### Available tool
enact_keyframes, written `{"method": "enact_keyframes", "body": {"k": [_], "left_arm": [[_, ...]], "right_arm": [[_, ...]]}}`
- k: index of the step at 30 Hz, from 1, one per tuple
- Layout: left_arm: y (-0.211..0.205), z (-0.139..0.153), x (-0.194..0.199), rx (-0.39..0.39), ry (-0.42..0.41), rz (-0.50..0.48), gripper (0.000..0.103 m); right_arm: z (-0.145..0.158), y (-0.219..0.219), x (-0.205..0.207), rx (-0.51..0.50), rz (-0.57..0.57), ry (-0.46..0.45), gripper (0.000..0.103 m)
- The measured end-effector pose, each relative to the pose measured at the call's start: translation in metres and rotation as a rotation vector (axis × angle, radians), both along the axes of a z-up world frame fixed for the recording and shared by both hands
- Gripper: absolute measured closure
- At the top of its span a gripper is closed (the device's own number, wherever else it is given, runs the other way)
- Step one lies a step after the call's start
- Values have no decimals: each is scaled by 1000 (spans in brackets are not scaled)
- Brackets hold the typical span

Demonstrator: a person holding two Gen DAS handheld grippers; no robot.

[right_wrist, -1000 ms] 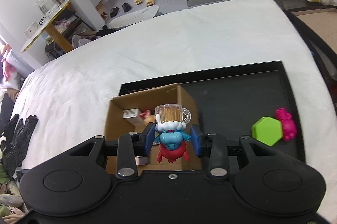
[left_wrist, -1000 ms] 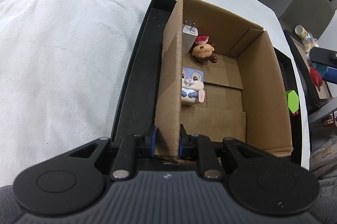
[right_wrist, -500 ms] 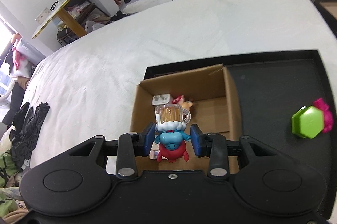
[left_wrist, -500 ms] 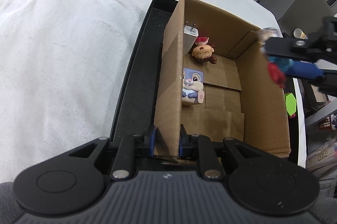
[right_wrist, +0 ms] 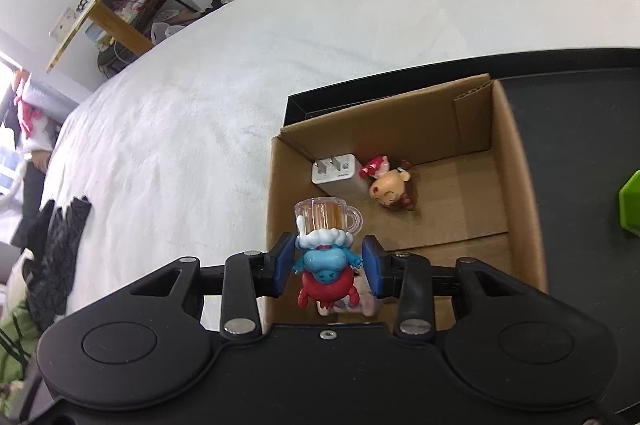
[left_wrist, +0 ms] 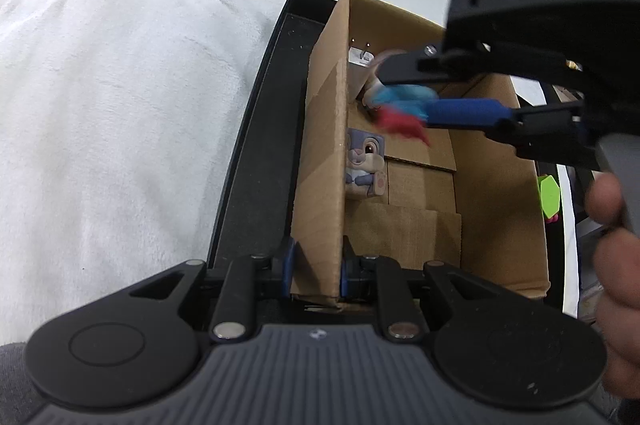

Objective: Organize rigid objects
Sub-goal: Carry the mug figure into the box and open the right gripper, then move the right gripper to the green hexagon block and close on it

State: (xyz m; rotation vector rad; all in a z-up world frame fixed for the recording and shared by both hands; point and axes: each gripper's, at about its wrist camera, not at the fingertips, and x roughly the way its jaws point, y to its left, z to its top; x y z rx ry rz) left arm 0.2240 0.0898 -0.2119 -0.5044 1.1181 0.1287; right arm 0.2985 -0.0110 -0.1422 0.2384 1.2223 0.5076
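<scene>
White plush bed cover point(right_wrist: 280, 65): spreads ahead and to the left of both sets of jaws.

Black shallow tray point(left_wrist: 256, 161): lies on the cover and carries the box.

Open brown cardboard box point(right_wrist: 520, 185): stands in the tray, directly below and ahead of the right gripper point(right_wrist: 329, 267). The left gripper point(left_wrist: 316, 269) has its jaws closed on the near wall, pinning the box.

Contents, ahead of the right jaws: white wall charger point(right_wrist: 338, 175), brown-haired doll figurine point(right_wrist: 390, 191); closer in, a lilac rabbit cube figurine point(left_wrist: 364, 161).

Blue-and-red crab figurine with clear beer mug point(right_wrist: 326, 249): clamped between the right jaws, which have just been opening slightly; long axis runs forward along the fingers, mug end leading. Judged next: release downward into the free floor.

Green hexagonal block point(right_wrist: 632, 205): far right of the jaws, outside the box.
</scene>
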Motion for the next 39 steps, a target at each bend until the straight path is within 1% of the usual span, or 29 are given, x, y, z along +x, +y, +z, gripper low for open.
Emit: {"method": "enact_keyframes", "body": {"k": [2,9,14,20,26,30,39], "left_arm": [[1,0,-1,-2,-1,1,84],[1,-2,0,-1,-1,-2,83],[1,-1,-1,2,-2,-3,83],[0,0,-2,9,-2,-5,83],[-1,1,-1,15,0,-3,83],[-2,1,0,20,3,-2,83],[-4,1,2,32,15,1,83]], "right_arm": [[-3,-1,2,29,-7,23,60],[9,-16,-3,47,-9,10,60],[26,-45,-7,48,-33,-27,59],[42,-89,-11,27,-97,-59,58],[48,-123,-12,3,-147,-82,57],[50,-141,-13,-5,-174,-93,54],[53,-174,-14,-17,-208,-110,53]]}}
